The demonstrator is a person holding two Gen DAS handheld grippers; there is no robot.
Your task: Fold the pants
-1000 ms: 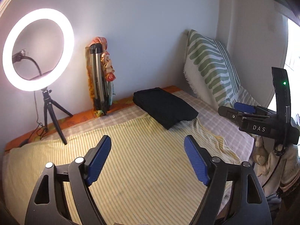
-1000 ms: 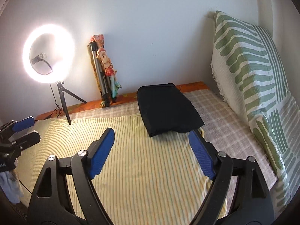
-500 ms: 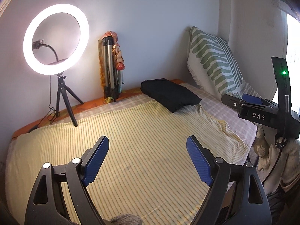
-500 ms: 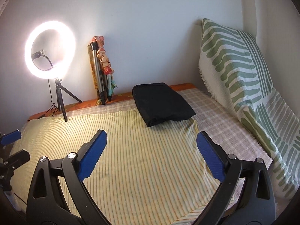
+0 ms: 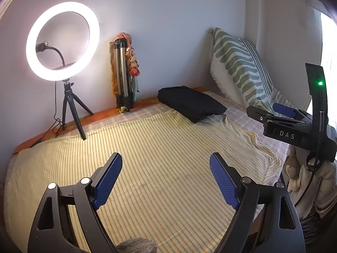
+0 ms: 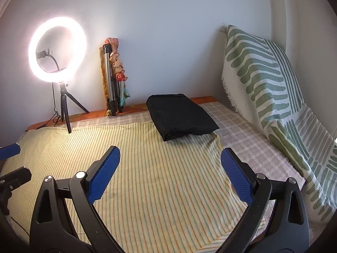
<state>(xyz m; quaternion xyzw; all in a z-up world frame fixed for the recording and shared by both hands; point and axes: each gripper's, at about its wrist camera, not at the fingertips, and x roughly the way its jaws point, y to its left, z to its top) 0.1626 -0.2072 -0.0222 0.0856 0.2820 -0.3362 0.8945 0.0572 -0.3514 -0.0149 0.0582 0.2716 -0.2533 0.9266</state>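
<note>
- Black fabric pants [image 6: 181, 116] — folded into a compact rectangular bundle; they lie on the bed, at the far edge of the yellow striped sheet [image 6: 147, 179], touched by neither tool.
- Left hand-held gripper [image 5: 165, 178], black frame with blue ribbed pads: fingers spread wide, nothing between them; it hovers over the near part of the striped sheet, well apart from the pants [image 5: 189, 103].
- Right hand-held gripper [image 6: 169, 174], same build: fingers likewise spread and empty, over the near part of the striped sheet. In the left wrist view it appears to the right of the pants, seen side-on [image 5: 292, 124]; there the fingers lie along the line of sight.
- Pale checked cloth [image 6: 242, 135] — covers the bed just right of the pants.
- Green-and-white patterned pillow [image 6: 263, 78]: leans on the wall, right of the pants.
- Lit white ring light on a small black tripod [image 6: 56, 50]: stands left of the pants, at the far edge of the sheet.
- Folded silver tripod with coloured cloth draped on it [image 6: 113, 78]: upright against the wall, between the ring light and the pants.
</note>
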